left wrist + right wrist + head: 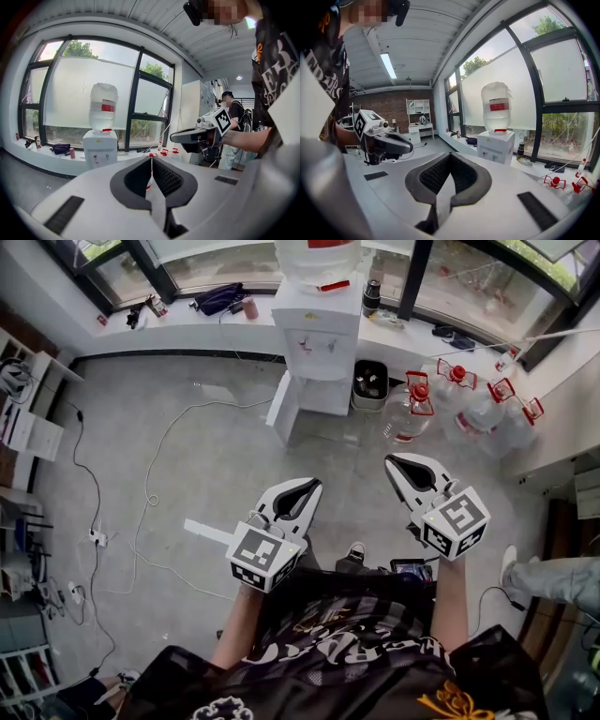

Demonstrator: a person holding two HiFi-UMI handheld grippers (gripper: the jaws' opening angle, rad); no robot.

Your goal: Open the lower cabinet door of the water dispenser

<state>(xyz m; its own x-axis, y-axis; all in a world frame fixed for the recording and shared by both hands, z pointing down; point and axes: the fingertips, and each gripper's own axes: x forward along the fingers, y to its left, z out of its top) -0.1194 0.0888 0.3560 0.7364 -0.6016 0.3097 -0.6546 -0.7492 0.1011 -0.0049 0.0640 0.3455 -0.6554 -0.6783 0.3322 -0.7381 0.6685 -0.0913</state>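
**Door looking open, both claws hanging back**

I am standing well back on the grey floor, and the water dispenser is sitting against the window ledge at the far side, well apart from both my claws. A white panel is angling out from its lower left, and I am reading that as the lower cabinet door already swung open, though from here I cannot be sure. If that is right, the task is looking done and nothing is waiting for me. If not, the whole approach and pull are left.

I am holding my left gripper with its jaws pressed together on nothing. My right gripper is doing the same, closed and empty, both aiming toward the dispenser.
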